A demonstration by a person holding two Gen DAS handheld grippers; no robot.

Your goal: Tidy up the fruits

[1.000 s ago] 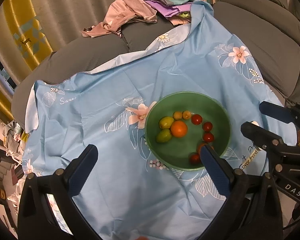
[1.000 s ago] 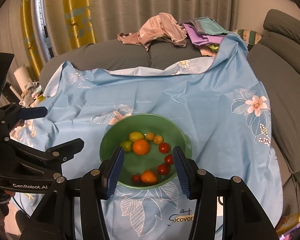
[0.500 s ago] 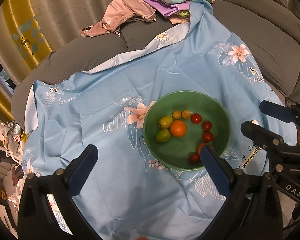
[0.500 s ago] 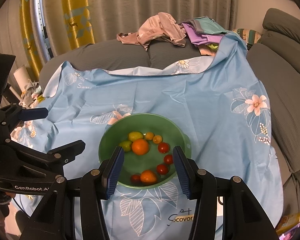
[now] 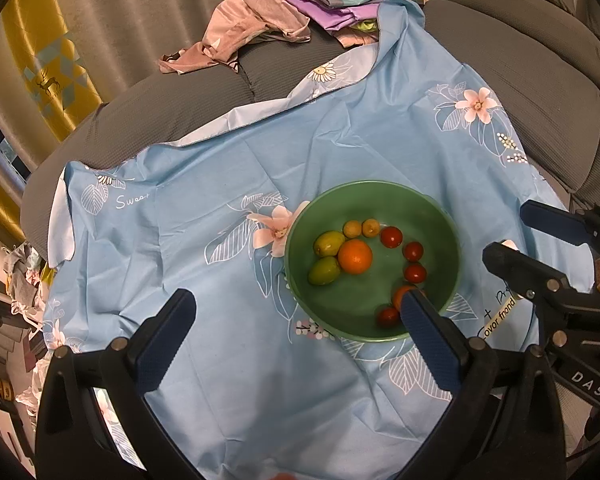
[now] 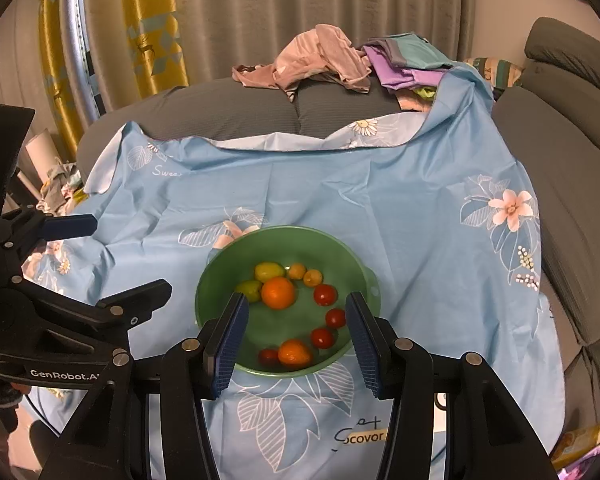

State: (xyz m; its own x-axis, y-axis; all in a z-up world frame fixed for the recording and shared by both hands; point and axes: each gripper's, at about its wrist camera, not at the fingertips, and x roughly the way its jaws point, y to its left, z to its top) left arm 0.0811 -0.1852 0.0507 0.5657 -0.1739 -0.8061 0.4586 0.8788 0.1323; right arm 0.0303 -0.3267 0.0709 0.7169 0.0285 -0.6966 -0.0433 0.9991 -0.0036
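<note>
Left of the green bowl [image 5: 296,264], the left gripper [image 5: 296,344] hangs with fingers spread wide, holding nothing. All the fruit lies inside the bowl, the big orange [image 6: 278,293] near its middle. Above the bowl's near rim, the right gripper [image 6: 294,336] is released too. To pick cleanly, I would straddle one fruit squarely and close gently. Only the right view shows the small orange [image 6: 295,352] unobstructed.

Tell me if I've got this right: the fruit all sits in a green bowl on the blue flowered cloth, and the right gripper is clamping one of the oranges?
Not quite. The right gripper holds nothing: its fingers stand open on either side of the green bowl, as the right wrist view shows. The oranges lie loose in the bowl. The rest is right: the fruit is in the bowl on the blue flowered cloth.
</note>
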